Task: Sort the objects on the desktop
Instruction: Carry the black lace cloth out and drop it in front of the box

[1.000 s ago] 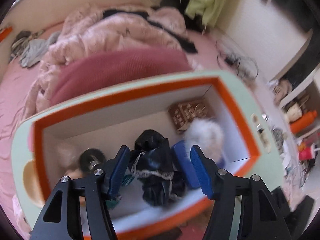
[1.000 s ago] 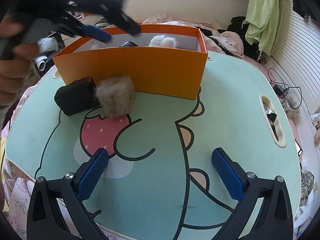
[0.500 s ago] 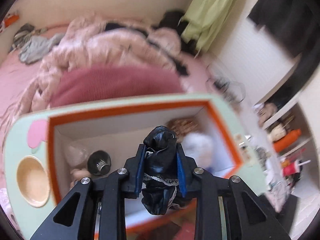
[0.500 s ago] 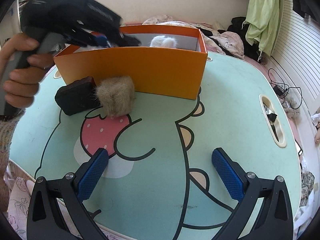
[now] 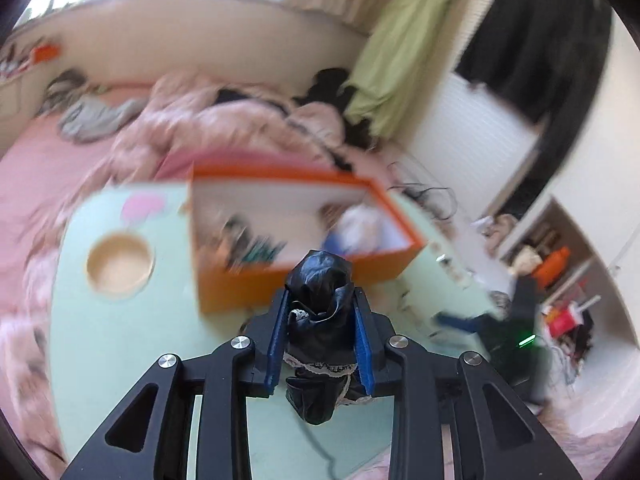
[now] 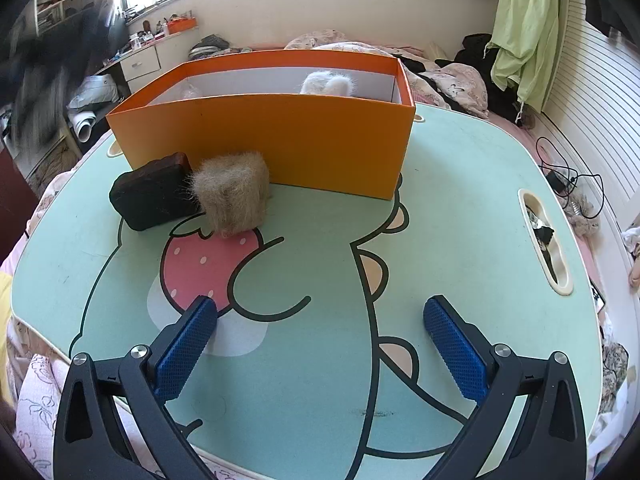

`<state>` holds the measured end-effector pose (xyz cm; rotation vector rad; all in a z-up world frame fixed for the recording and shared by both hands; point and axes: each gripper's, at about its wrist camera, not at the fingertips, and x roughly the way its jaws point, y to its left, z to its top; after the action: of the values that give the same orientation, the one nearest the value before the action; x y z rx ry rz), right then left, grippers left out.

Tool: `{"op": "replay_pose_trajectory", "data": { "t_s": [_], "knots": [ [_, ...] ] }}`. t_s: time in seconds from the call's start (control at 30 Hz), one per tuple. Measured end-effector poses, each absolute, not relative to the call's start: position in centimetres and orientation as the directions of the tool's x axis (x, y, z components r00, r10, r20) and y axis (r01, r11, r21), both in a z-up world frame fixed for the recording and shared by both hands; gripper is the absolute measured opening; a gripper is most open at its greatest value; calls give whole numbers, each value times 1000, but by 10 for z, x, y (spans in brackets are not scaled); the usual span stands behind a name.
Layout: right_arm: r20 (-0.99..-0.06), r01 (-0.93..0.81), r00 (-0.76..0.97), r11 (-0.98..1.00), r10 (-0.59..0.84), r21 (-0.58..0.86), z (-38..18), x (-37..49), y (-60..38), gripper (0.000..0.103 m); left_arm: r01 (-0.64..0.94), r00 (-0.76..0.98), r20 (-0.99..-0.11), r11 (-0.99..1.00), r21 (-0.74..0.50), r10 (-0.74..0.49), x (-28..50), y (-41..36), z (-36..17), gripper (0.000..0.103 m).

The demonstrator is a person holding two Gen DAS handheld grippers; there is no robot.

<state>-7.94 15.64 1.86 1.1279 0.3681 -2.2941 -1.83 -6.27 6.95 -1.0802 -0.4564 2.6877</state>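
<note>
Black and shiny, with a strip of pale lace, the hair tie (image 5: pixel 320 320) sits clamped between the two blue pads of our left gripper (image 5: pixel 320 340), bunched up along the line of the fingers with its lower end hanging below them. It is in the air over the green table (image 5: pixel 120 340), on the near side of the orange box (image 5: pixel 304 280), which lies just ahead of the gripper and a little to its left. We judge that the next move depends on this: to put the hair tie down on the table the gripper must only go lower, with the box wall in front of it to avoid. Our right gripper (image 6: pixel 320 340) hangs spread wide over the cartoon print of the table and holds nothing; it is the farther one from the hair tie. From its view, a dark brown block (image 6: pixel 154 192) and a beige furry cube (image 6: pixel 232 196) stand touching each other against the front wall of the box. Inside the box we see a white fluffy ball (image 6: pixel 330 83) near the far right corner; the left view shows more things in there, but blur hides what they are.
</note>
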Motion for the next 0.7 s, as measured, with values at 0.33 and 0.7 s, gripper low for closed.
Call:
{"op": "replay_pose_trajectory", "data": {
  "t_s": [0.33, 0.7],
  "knots": [
    [-792, 587, -495, -810, -357, -2, 19, -80, 157, 103, -43, -735, -632, -947, -319, 246, -9, -53, 37, 82],
    [-792, 587, -495, -809, -357, -2, 18, -81, 158, 103, -26, -705, -705, -996, -85, 79, 24, -12, 0, 102]
  ]
}}
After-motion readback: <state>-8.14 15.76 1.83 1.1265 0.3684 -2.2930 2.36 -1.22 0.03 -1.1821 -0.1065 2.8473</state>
